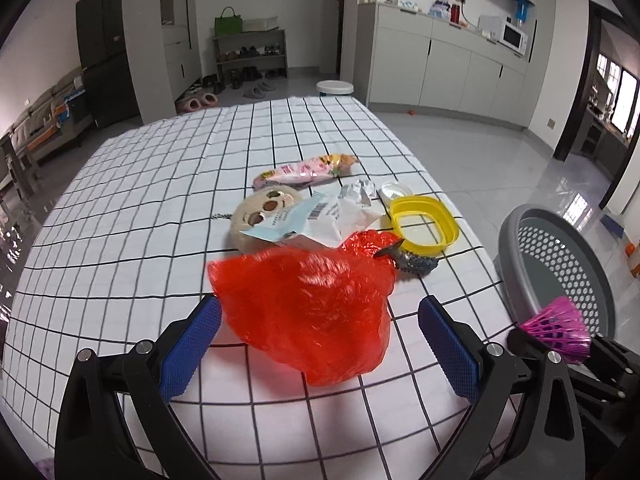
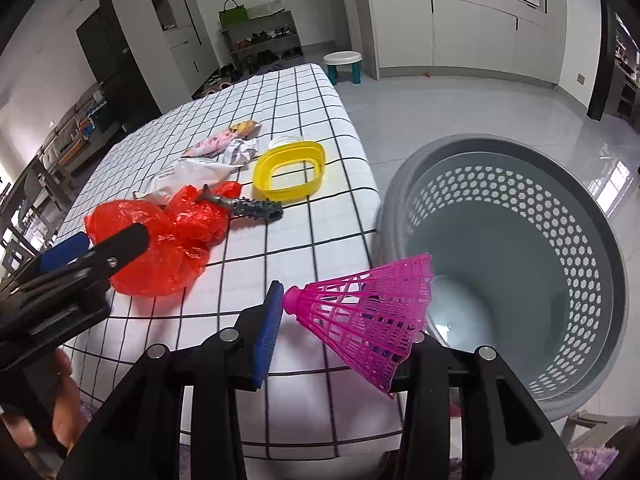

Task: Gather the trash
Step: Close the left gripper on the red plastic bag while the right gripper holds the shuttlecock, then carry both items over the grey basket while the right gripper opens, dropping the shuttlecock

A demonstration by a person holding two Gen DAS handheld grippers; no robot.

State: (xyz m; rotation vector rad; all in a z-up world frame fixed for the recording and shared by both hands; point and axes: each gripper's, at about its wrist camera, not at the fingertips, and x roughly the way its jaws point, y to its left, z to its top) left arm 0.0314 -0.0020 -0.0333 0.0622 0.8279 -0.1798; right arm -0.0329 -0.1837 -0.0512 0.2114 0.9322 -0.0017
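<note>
Right wrist view: grey basket [image 2: 520, 264] on floor beside table [image 2: 304, 248], empty (nothing binned yet). Red bag [image 1: 308, 312] between wide-open left gripper [image 1: 320, 344], not gripped. Right gripper [image 2: 340, 328] clamps pink shuttlecock [image 2: 360, 312] near basket rim. Wrappers, lid left.

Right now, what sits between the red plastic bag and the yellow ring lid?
A dark spiky toy lies there, its tail end resting on the red plastic bag, its head toward the yellow ring lid. Clearest in the right wrist view.

Print and barcode on the white wrapper [image 1: 340, 216] are illegible.
</note>
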